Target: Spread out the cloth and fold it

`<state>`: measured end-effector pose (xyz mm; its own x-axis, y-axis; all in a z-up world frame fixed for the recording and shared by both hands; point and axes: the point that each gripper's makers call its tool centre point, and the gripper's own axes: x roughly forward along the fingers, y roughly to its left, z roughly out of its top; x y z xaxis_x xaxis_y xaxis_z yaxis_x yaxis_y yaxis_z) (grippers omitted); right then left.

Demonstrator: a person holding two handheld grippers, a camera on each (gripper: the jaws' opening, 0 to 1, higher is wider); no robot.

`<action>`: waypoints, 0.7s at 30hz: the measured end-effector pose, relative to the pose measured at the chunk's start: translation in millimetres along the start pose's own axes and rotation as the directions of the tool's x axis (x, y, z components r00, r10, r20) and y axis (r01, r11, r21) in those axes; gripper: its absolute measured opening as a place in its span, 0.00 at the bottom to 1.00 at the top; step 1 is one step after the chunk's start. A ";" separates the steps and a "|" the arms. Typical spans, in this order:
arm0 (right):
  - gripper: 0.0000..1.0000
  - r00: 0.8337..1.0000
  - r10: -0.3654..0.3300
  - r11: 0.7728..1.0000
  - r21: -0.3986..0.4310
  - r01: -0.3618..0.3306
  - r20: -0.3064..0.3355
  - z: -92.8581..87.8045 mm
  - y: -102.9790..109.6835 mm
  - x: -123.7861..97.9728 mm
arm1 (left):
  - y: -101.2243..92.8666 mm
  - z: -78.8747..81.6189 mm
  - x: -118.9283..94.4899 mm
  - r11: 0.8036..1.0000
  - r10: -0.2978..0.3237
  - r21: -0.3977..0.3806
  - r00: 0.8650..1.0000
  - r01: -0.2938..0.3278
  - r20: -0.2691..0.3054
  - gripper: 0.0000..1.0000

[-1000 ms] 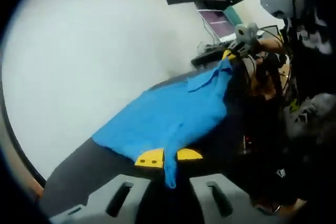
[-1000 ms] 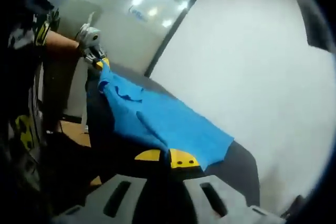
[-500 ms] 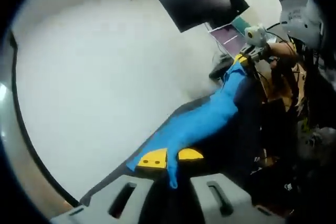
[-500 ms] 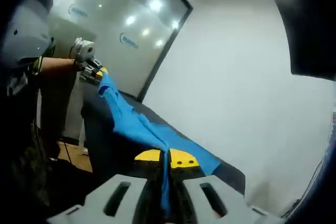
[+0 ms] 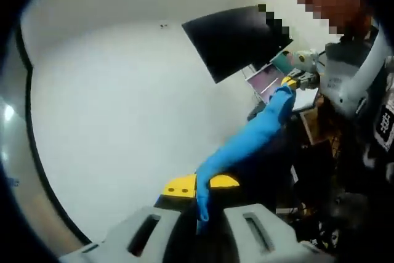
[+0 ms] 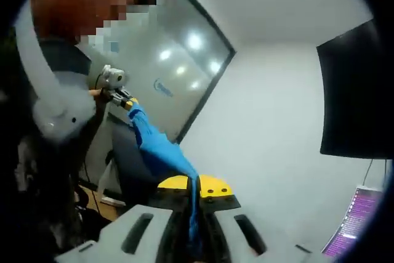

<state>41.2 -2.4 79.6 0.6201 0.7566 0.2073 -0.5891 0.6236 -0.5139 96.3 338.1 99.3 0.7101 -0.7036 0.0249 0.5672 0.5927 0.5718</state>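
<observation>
Stretching between the two grippers, the bright blue cloth (image 5: 246, 143) hangs in the air as a taut, narrow band, held up by its two ends with no part of it seen resting on anything. In the left gripper view the left gripper (image 5: 198, 184) has its yellow-tipped jaws pressed together on one end, a short tail of fabric dropping below them, and the band runs up and away to the right gripper (image 5: 297, 80), which pinches the far end. The right gripper view gives the mirror of this: its own jaws clamp the near end, and the cloth rises toward the left gripper (image 6: 123, 98) near a person's pale sleeve (image 6: 49, 103).

Judging by this, the spreading step is in hand: the cloth is lifted and pulled lengthwise but bunched across its width, so it is not yet opened flat. The next move likely calls for lowering it onto a counter with both ends kept apart, so that it lands without wrinkles, then regripping corners for the fold.

Behind the cloth stand a plain white wall (image 5: 123, 103), a dark flat wall screen (image 5: 237, 38), and a frosted glass panel (image 6: 172, 66).
</observation>
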 end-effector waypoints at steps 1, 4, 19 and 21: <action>0.01 1.000 0.000 1.000 0.001 0.000 0.001 -0.9 2.4 -0.3 | -1.7 1.2 -0.7 1.000 -0.003 0.002 1.000 0.003 -0.003 0.02; 0.01 0.998 -0.005 1.000 -0.021 0.004 -0.059 -25.0 1.6 13.7 | -2.1 -16.5 13.7 1.000 -0.019 0.000 0.999 0.019 -0.043 0.02; 0.01 0.969 -0.041 0.992 0.106 0.069 -0.245 -192.8 -100.2 155.0 | 85.1 -188.6 158.9 0.913 -0.103 -0.407 0.944 -0.035 -0.313 0.02; 0.01 0.952 -0.006 0.988 0.147 0.053 -0.305 -219.2 -113.7 170.9 | 95.6 -217.8 182.8 0.883 -0.151 -0.468 0.921 -0.037 -0.360 0.02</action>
<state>327.7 12.9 -9.0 0.7519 0.6571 -0.0532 -0.6251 0.6849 -0.3744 371.2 351.6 -20.1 0.7179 -0.5967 -0.3585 0.6695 0.7329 0.1208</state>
